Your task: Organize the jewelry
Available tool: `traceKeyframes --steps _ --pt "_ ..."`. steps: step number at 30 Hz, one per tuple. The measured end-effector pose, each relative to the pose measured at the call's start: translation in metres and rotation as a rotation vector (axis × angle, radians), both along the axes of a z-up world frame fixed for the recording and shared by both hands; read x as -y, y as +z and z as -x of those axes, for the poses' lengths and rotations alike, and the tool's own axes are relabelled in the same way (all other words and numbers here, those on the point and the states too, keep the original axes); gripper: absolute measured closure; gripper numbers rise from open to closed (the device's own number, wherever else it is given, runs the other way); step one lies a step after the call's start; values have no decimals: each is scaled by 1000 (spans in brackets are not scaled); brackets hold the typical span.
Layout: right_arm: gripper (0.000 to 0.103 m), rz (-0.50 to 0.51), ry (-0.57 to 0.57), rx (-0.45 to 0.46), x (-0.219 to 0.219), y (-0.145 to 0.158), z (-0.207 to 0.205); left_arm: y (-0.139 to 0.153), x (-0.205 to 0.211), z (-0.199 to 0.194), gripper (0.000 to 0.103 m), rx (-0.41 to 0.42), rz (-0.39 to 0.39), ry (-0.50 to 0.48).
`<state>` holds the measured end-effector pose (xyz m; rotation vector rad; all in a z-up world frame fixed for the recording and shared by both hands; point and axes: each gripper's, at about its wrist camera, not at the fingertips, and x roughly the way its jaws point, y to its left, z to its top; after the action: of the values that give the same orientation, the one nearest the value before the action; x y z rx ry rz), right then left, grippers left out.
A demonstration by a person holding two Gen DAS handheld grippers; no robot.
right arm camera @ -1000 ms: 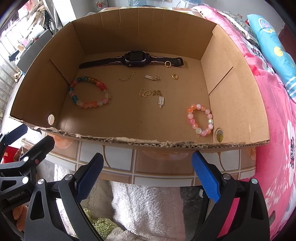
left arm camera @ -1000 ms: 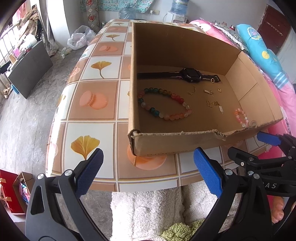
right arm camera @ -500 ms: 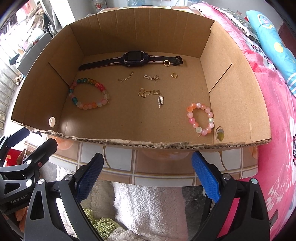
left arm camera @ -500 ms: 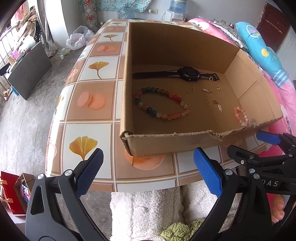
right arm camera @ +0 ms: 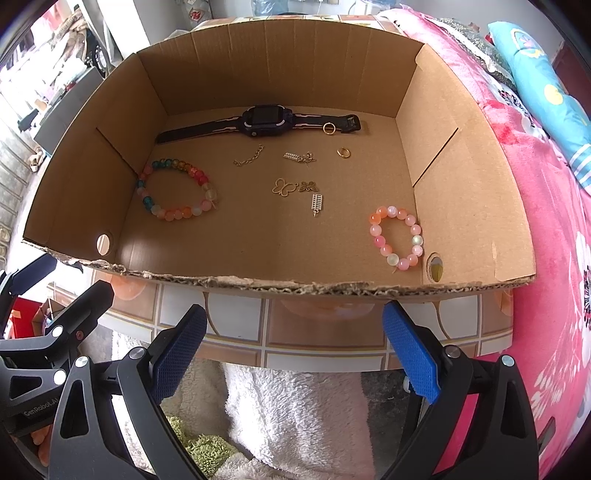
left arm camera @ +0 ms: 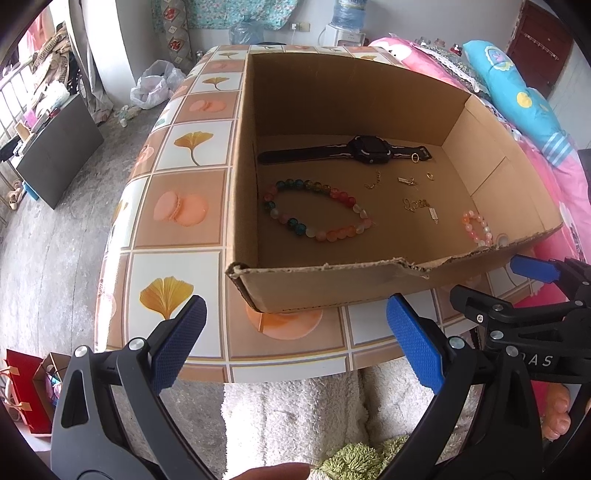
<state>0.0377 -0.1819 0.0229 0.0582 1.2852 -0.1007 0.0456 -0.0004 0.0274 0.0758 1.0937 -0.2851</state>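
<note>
jewelry (right arm camera: 295, 173) in cardboard box (right arm camera: 258, 62) | left tool (left arm camera: 295, 347) wide apart, empty | right tool (right arm camera: 291, 350) wide apart, empty

Beyond your workspace, the table (left arm camera: 177, 236) wears a tiled cloth printed with ginkgo leaves and macarons. A white fluffy rug (left arm camera: 295, 413) lies on the floor at its near edge, with a green shaggy mat (right arm camera: 199, 454) beside it. To your right, a pink bedspread (right arm camera: 554, 229) carries a blue pillow (left arm camera: 517, 99). Far left, you see a white plastic bag (left arm camera: 155, 85), a dark cabinet (left arm camera: 59, 147) and a red paper bag (left arm camera: 26, 391). A water dispenser (left arm camera: 347, 22) stands at the far wall.
</note>
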Motion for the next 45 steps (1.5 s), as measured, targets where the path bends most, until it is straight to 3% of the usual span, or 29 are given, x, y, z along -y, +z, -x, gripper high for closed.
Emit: traceKeyframes --steps 45 --pt "10 -3 2 5 0 3 1 1 -4 -4 9 -15 14 17"
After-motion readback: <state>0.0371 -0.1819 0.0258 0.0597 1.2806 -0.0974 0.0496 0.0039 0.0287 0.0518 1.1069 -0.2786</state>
